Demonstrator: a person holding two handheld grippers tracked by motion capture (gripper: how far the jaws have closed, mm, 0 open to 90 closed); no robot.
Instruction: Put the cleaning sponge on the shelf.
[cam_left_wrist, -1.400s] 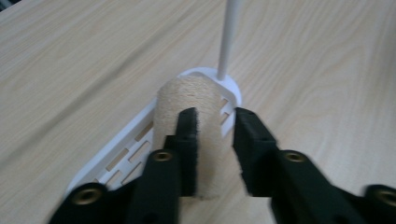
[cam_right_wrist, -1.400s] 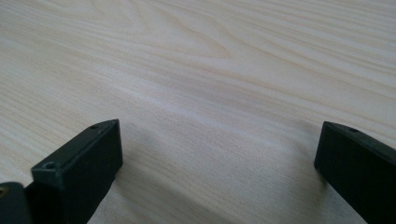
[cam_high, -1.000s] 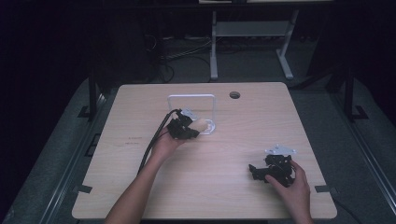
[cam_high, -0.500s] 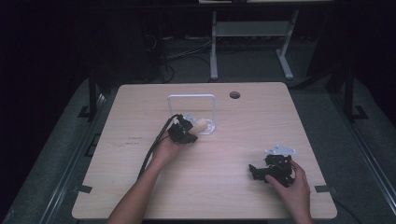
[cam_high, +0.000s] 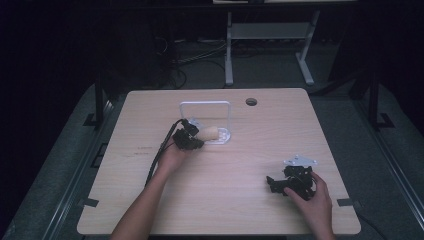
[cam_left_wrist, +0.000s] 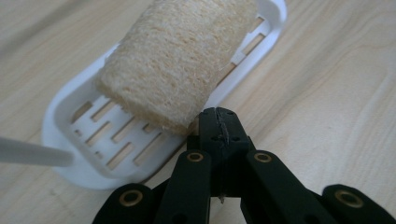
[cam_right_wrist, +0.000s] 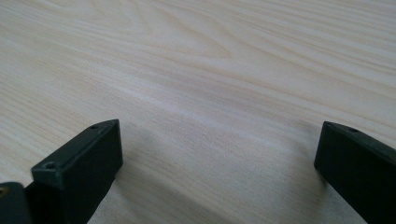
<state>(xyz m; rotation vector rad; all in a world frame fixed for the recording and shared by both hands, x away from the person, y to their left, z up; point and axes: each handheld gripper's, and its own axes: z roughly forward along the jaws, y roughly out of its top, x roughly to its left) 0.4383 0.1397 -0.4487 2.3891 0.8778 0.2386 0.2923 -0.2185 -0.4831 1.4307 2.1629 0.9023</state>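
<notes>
Black jaws of the left gripper (cam_left_wrist: 219, 122) are being held pressed together, empty, just touching the loofah sponge (cam_left_wrist: 180, 60) lying in the white slotted tray (cam_left_wrist: 70, 140); the right gripper (cam_right_wrist: 219, 154) is being rested wide open on the wooden table (cam_high: 225, 200).

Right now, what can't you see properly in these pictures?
- Left gripper view: the far end of the sponge is cut off by the top edge.
- Left gripper view: the tray slots under the sponge are hidden by it.
- Left gripper view: whether the shut jaws pinch the sponge's edge or just touch it is too close to tell.
- High view: the tray's slots are too small to make out.
</notes>
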